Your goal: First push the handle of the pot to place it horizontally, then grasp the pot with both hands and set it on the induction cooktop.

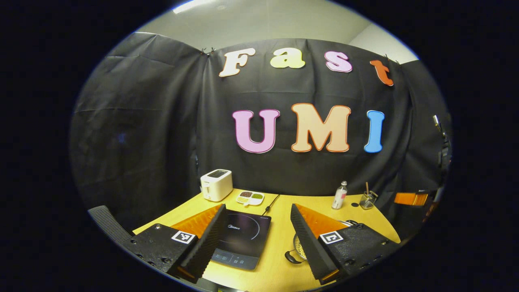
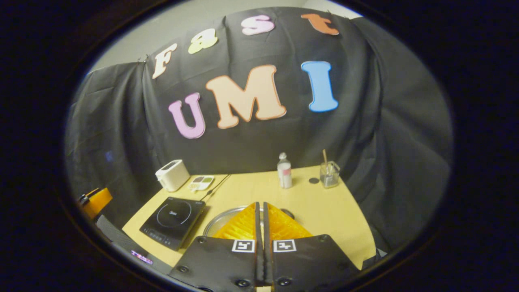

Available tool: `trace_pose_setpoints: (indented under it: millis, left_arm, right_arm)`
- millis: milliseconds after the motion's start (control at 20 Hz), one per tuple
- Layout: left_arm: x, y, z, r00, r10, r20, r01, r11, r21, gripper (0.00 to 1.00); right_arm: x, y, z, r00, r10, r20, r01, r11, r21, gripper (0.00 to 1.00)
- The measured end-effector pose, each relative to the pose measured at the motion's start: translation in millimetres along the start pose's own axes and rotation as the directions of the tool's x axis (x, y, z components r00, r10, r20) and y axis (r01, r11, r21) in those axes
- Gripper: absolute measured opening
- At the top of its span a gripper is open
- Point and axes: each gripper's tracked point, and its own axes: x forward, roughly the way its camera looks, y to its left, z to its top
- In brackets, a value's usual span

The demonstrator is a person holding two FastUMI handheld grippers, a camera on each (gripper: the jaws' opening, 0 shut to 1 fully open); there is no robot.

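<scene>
The steel pot (image 1: 300,246) stands on the yellow table (image 1: 279,259), mostly hidden behind my left gripper's right finger; a black handle (image 1: 290,257) sticks out on its left. The black induction cooktop (image 1: 243,237) lies to the left of the pot. My left gripper (image 1: 258,207) is open wide above the table, with nothing between its fingers. In the right gripper view the pot's rim (image 2: 219,222) curves out behind my right gripper (image 2: 260,205), which is shut and empty above the pot. The cooktop (image 2: 172,220) lies to the left there.
Along the back of the table stand a white toaster (image 1: 216,184), a small divided dish (image 1: 250,198), a bottle (image 1: 339,195) and a glass with a stick in it (image 1: 367,200). A cable (image 1: 271,202) runs from the cooktop to the wall.
</scene>
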Motion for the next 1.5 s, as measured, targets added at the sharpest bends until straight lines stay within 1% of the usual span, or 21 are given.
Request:
trace_pose_setpoints:
  millis: [100, 150, 200, 250, 300, 400, 500, 550, 600, 650, 700, 850, 900, 950, 1000, 1150, 1200, 1250, 1300, 1350, 1500]
  left_arm:
    - [-8, 8, -4, 0.999, 0.042, -0.004, -0.042, 0.999, -0.004, 0.96]
    - [-11, 10, -5, 0.998, 0.063, -0.004, -0.063, 0.998, -0.003, 0.92]
    - [-14, 14, -6, 0.997, 0.083, -0.003, -0.083, 0.997, -0.001, 0.96]
    - [-17, 17, -9, 0.995, 0.103, -0.004, -0.103, 0.995, 0.003, 0.96]
    - [-21, 20, -10, 0.993, 0.119, -0.007, -0.119, 0.993, 0.005, 0.96]
    - [-26, 19, -15, 0.990, 0.137, -0.015, -0.137, 0.991, 0.001, 0.96]
    - [-29, 20, -24, 0.988, 0.149, -0.030, -0.149, 0.989, -0.008, 0.96]
    - [-31, 21, -29, 0.987, 0.156, -0.038, -0.157, 0.988, -0.012, 0.92]
    - [-32, 22, -34, 0.985, 0.165, -0.048, -0.166, 0.986, -0.018, 0.92]
    - [-34, 24, -40, 0.983, 0.172, -0.062, -0.173, 0.985, -0.023, 0.96]
    - [-35, 26, -45, 0.981, 0.178, -0.076, -0.181, 0.983, -0.028, 0.96]
    - [-40, 37, -57, 0.972, 0.206, -0.112, -0.211, 0.977, -0.033, 0.96]
    - [-41, 41, -60, 0.970, 0.213, -0.120, -0.218, 0.975, -0.036, 0.92]
    - [-41, 45, -63, 0.968, 0.217, -0.128, -0.224, 0.974, -0.041, 0.92]
    - [-40, 49, -65, 0.967, 0.218, -0.135, -0.226, 0.973, -0.048, 0.92]
    - [-40, 64, -65, 0.968, 0.211, -0.139, -0.222, 0.973, -0.064, 0.96]
    - [-37, 69, -64, 0.969, 0.204, -0.139, -0.215, 0.974, -0.073, 0.92]
    - [-34, 74, -65, 0.970, 0.196, -0.141, -0.209, 0.975, -0.080, 0.96]
    - [-30, 79, -65, 0.972, 0.185, -0.146, -0.199, 0.976, -0.086, 0.93]
    - [-25, 83, -66, 0.973, 0.174, -0.149, -0.188, 0.978, -0.088, 0.99]
    - [-11, 100, -66, 0.979, 0.137, -0.154, -0.151, 0.985, -0.082, 0.96]
  right_arm:
    - [8, 7, -31, 0.994, 0.046, -0.101, -0.046, 0.999, 0.002, 0.02]
    - [10, 12, -45, 0.986, 0.070, -0.153, -0.071, 0.997, -0.002, 0.02]
    - [11, 15, -62, 0.975, 0.090, -0.204, -0.094, 0.996, -0.010, 0.02]
    - [12, 16, -76, 0.962, 0.099, -0.254, -0.107, 0.994, -0.019, 0.03]
    - [12, 18, -91, 0.946, 0.111, -0.306, -0.123, 0.992, -0.020, 0.00]
    - [10, 28, -120, 0.902, 0.147, -0.407, -0.159, 0.987, 0.004, 0.03]
    - [9, 36, -150, 0.846, 0.166, -0.506, -0.177, 0.984, 0.027, 0.03]
    - [7, 39, -164, 0.812, 0.167, -0.559, -0.175, 0.984, 0.040, 0.03]
    - [3, 42, -179, 0.772, 0.170, -0.612, -0.173, 0.983, 0.055, 0.03]
    - [2, 46, -191, 0.737, 0.172, -0.654, -0.170, 0.983, 0.067, 0.03]
    - [1, 50, -202, 0.709, 0.173, -0.684, -0.169, 0.983, 0.073, 0.03]
    - [3, 62, -228, 0.655, 0.163, -0.738, -0.183, 0.982, 0.054, 0.00]
    - [2, 68, -236, 0.641, 0.159, -0.751, -0.189, 0.981, 0.046, 0.03]
    - [4, 73, -241, 0.629, 0.159, -0.761, -0.195, 0.980, 0.043, 0.00]
    - [6, 81, -248, 0.621, 0.155, -0.768, -0.198, 0.980, 0.037, 0.03]
    - [17, 99, -259, 0.610, 0.138, -0.781, -0.180, 0.983, 0.033, 0.00]
    - [21, 105, -263, 0.608, 0.131, -0.783, -0.169, 0.985, 0.033, 0.03]
    - [26, 111, -264, 0.607, 0.124, -0.785, -0.155, 0.987, 0.036, 0.03]
    - [31, 118, -265, 0.611, 0.119, -0.783, -0.140, 0.989, 0.042, 0.00]
    - [36, 123, -265, 0.615, 0.114, -0.780, -0.123, 0.991, 0.049, 0.03]
    - [48, 136, -269, 0.623, 0.090, -0.777, -0.058, 0.996, 0.069, 0.03]
